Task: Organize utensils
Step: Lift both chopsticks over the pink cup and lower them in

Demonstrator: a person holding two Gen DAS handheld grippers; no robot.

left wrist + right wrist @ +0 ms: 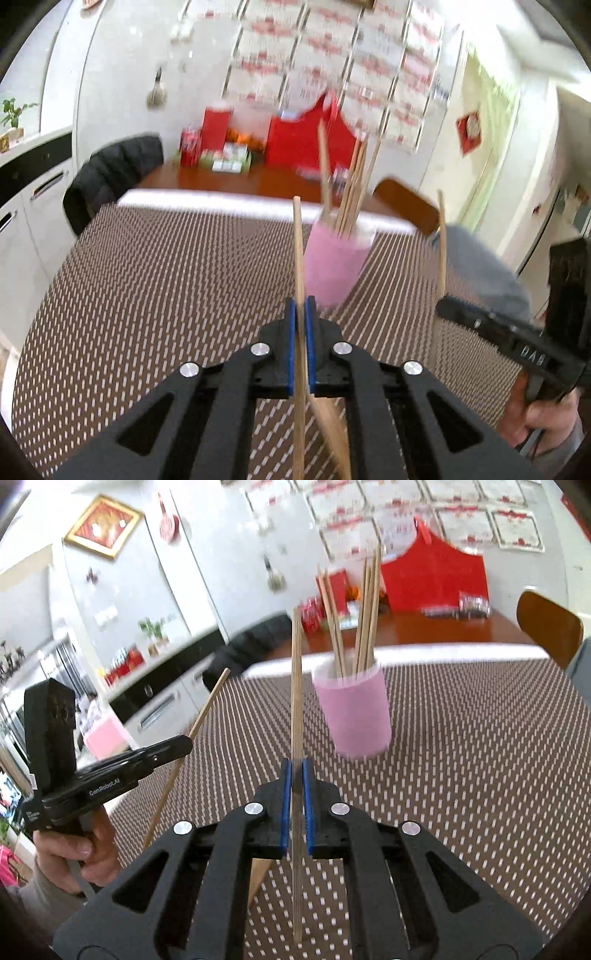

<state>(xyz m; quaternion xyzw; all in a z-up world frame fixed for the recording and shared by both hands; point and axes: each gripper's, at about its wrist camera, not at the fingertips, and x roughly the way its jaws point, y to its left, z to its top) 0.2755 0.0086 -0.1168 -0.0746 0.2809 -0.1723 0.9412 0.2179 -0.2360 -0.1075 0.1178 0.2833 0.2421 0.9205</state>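
My left gripper [302, 306] and right gripper [296, 771] each clench one chopstick [297, 251]; tilted tips may knock the pink cup [354, 716] over.

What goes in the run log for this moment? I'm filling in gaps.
left gripper: shut on chopstick | right gripper: shut on second chopstick | pink cup: upright, holds chopsticks | both clear of cup

A brown woven dotted table mat [147, 295] covers the near surface; red gift boxes [436, 579] stand behind.
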